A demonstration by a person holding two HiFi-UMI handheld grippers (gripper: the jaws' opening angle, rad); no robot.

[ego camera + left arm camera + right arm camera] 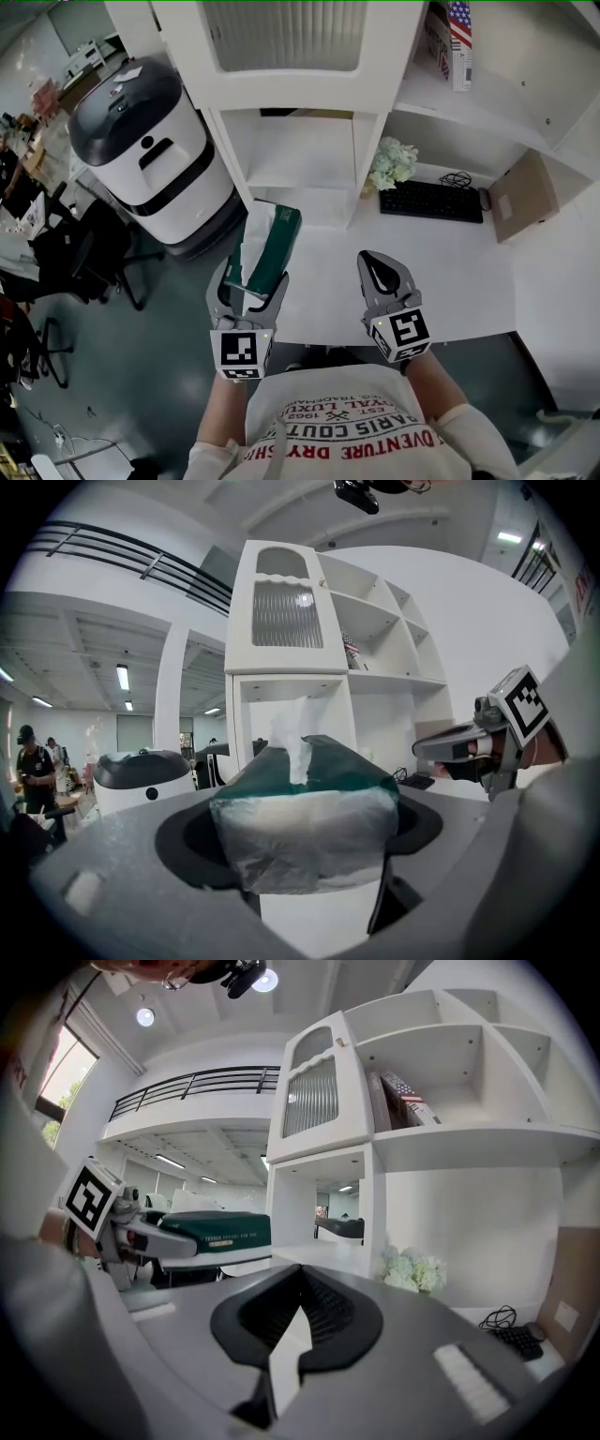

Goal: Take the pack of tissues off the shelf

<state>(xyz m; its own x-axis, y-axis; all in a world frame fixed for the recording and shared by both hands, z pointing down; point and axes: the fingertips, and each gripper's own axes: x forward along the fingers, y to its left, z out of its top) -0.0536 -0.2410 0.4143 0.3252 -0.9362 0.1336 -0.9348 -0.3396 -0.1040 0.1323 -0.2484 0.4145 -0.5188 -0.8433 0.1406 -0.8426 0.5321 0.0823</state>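
Observation:
The pack of tissues (269, 242) is dark green with a clear plastic end and a white tissue sticking out of its top. My left gripper (253, 277) is shut on it and holds it in the air, in front of the white shelf unit (300, 150) and clear of its compartments. In the left gripper view the pack (305, 813) fills the space between the jaws. My right gripper (381, 268) hovers over the white desk (450, 272), jaws together with nothing in them. In the right gripper view the pack (211, 1230) shows at the left, level and side-on.
A black keyboard (431, 201), a bunch of pale flowers (392, 161) and a cardboard sheet (521, 195) are on the desk. A white and black machine (150, 141) stands left of the shelf. Books (457, 42) sit on an upper shelf. Office chairs (84, 262) stand at the left.

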